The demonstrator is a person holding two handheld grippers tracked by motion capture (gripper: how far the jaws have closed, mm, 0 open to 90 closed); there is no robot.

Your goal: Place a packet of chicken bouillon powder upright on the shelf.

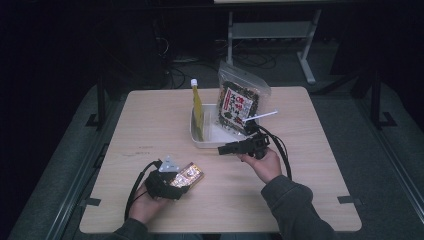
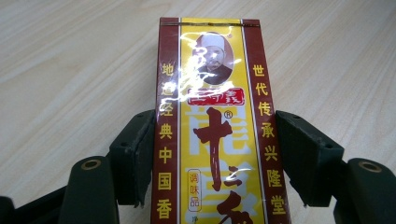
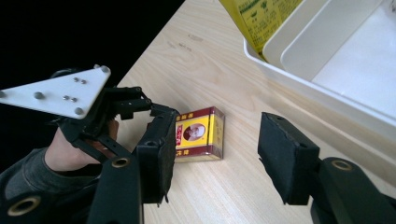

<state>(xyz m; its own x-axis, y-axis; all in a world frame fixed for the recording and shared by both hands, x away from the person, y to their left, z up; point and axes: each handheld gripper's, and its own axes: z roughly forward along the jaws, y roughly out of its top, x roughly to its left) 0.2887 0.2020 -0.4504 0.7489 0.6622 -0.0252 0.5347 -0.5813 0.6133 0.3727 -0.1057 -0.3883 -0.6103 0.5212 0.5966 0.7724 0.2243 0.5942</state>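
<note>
A red and yellow box [image 1: 189,174] with Chinese print lies flat on the wooden table near its front left. My left gripper [image 1: 178,181] is shut on the box's near end. In the left gripper view both pads [image 2: 136,154] press on the long sides of the box [image 2: 212,93]. My right gripper [image 1: 223,149] hovers at mid table, just in front of the white tray [image 1: 200,140], with its jaws pointing left. In the right gripper view the right gripper [image 3: 215,140] stands open with nothing between its pads, and the box [image 3: 200,133] lies farther off.
The white tray's rim [image 3: 299,81] runs close beside the right jaw. Inside the tray stand a yellow bottle [image 1: 197,105] with a white cap and a printed seaweed bag [image 1: 239,102]. Dark floor and table legs lie beyond the table's far edge.
</note>
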